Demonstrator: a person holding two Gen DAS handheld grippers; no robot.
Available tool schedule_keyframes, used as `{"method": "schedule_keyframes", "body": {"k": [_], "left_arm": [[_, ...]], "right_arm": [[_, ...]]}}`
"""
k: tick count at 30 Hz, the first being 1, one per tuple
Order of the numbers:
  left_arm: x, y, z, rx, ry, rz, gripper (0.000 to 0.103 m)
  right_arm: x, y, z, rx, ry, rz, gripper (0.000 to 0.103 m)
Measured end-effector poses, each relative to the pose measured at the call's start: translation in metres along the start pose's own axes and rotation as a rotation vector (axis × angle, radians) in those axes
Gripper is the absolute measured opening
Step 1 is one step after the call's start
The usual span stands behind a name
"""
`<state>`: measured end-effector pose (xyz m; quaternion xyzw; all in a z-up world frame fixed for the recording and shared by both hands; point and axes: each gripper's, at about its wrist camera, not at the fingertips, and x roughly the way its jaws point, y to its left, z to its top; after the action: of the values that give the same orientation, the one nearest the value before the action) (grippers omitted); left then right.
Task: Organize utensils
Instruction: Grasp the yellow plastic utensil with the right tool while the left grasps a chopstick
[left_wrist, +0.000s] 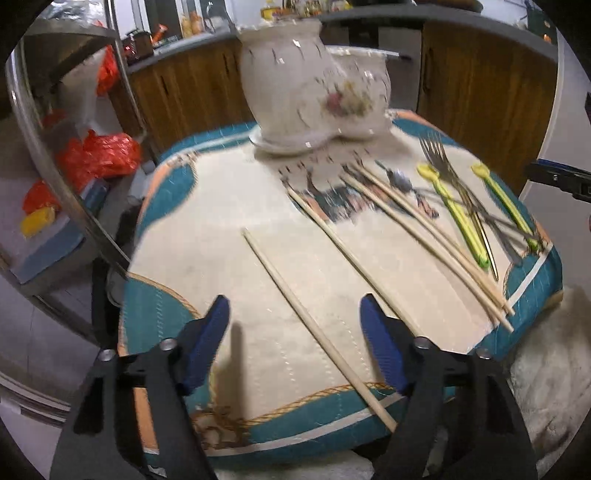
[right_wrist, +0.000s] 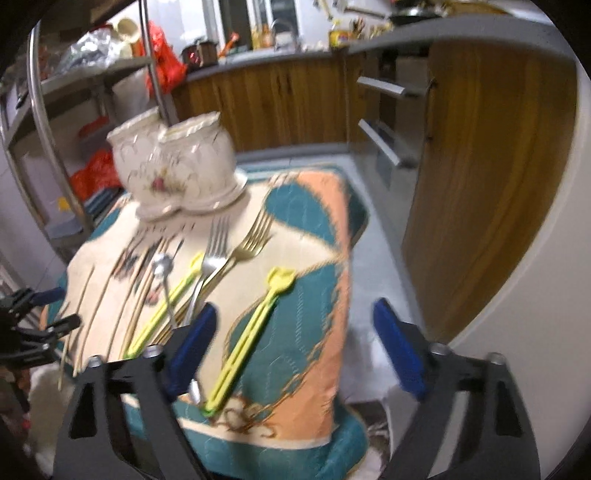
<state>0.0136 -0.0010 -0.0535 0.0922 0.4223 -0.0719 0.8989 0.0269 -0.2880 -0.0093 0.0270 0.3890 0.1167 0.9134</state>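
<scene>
Dim indoor light, motion blur throughout, fisheye-bent edges, dark corners.

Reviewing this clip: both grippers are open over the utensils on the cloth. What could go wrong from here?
1. The chopstick between the left gripper fingers overhangs the cloth edge; a nudge could roll it off.
2. The right gripper is near the yellow utensil, whose end also sits at the edge.
3. The forks overlap, so lifting one may drag others.

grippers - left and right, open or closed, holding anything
Left gripper: open, holding nothing; a wooden chopstick lies on the cloth between its fingers.
Right gripper: open, holding nothing, above a yellow utensil.
</scene>
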Motion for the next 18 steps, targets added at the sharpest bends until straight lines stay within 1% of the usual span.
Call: {"method": "schedule_keyframes", "body": {"k": [2,4,5,7,8,9,10,11,12,13,14,15,17,18], "left_arm": [[0.003,0.000,0.001,-0.004,0.002,-0.006,0.065],[0.006,0.003,0.006,-0.019,0.015,-0.015,0.058],[0.008,0.006,0.009,-0.030,0.022,-0.025,0.056],[0.011,0.013,0.015,-0.039,0.036,-0.030,0.047],[0.013,0.016,0.018,-0.035,0.040,-0.031,0.043],[0.015,0.019,0.020,-0.031,0.047,-0.033,0.034],[0.016,0.021,0.022,-0.023,0.054,-0.041,0.027],[0.018,0.023,0.024,-0.017,0.057,-0.047,0.023],[0.019,0.024,0.026,-0.009,0.063,-0.054,0.016],[0.021,0.024,0.028,0.001,0.070,-0.058,0.011],[0.022,0.025,0.031,0.017,0.076,-0.063,0.009],[0.024,0.024,0.033,0.029,0.082,-0.064,0.005],[0.025,0.025,0.035,0.046,0.091,-0.070,0.005],[0.026,0.026,0.036,0.050,0.091,-0.073,0.005]], "right_arm": [[0.009,0.007,-0.002,-0.012,0.044,0.024,0.068],[0.021,0.013,-0.003,-0.024,0.098,0.041,0.062],[0.028,0.017,-0.001,-0.027,0.125,0.050,0.058],[0.039,0.020,-0.001,-0.031,0.174,0.063,0.055],[0.042,0.022,0.000,-0.044,0.185,0.055,0.052],[0.043,0.026,0.002,-0.074,0.193,0.040,0.049],[0.045,0.029,0.004,-0.096,0.207,0.037,0.042],[0.047,0.031,0.006,-0.110,0.220,0.034,0.037],[0.048,0.032,0.008,-0.125,0.228,0.026,0.033],[0.050,0.033,0.010,-0.142,0.234,0.018,0.026],[0.052,0.034,0.013,-0.155,0.239,0.016,0.020],[0.053,0.033,0.016,-0.154,0.244,0.021,0.018],[0.056,0.032,0.019,-0.153,0.246,0.030,0.011],[0.055,0.032,0.020,-0.151,0.240,0.035,0.011]]}}
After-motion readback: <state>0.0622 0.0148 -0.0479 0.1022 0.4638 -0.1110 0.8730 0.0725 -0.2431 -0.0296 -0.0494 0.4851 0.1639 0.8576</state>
